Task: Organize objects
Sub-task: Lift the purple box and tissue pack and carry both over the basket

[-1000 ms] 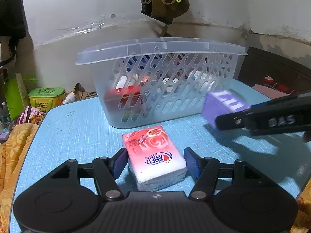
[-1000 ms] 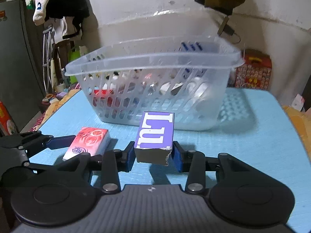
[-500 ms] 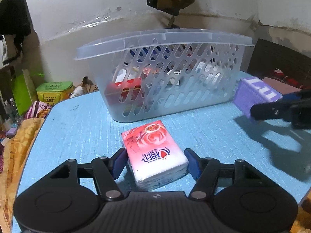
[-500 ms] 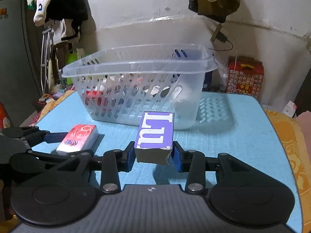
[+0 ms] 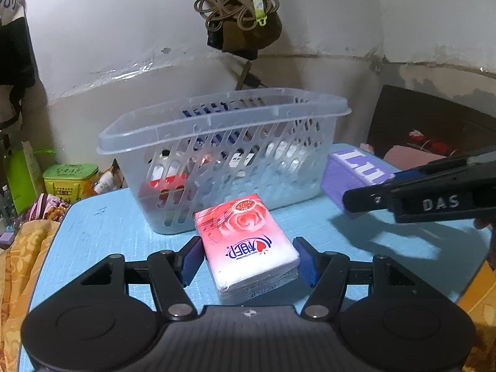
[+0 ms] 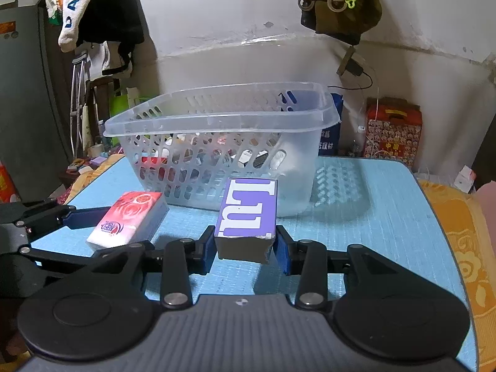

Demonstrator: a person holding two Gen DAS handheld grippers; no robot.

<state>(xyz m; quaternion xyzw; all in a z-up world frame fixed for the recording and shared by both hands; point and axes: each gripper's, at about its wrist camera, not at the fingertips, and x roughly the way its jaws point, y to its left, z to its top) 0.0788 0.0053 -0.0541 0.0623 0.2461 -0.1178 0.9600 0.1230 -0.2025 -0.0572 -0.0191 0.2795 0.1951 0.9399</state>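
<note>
Left gripper [image 5: 248,259] pinches tissue pack [image 5: 246,245], right gripper [image 6: 245,248] purple box [image 6: 248,209]; either could snag the basket [image 5: 217,121] rim at 12 o'clock.

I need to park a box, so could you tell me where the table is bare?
Bare blue table lies right of the basket, out to the orange cloth. It is crowded in front of the basket, around the pink tissue pack and purple box.

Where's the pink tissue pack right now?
The pink tissue pack sits between the left gripper's jaws, just in front of the basket, left of the purple box.
</note>
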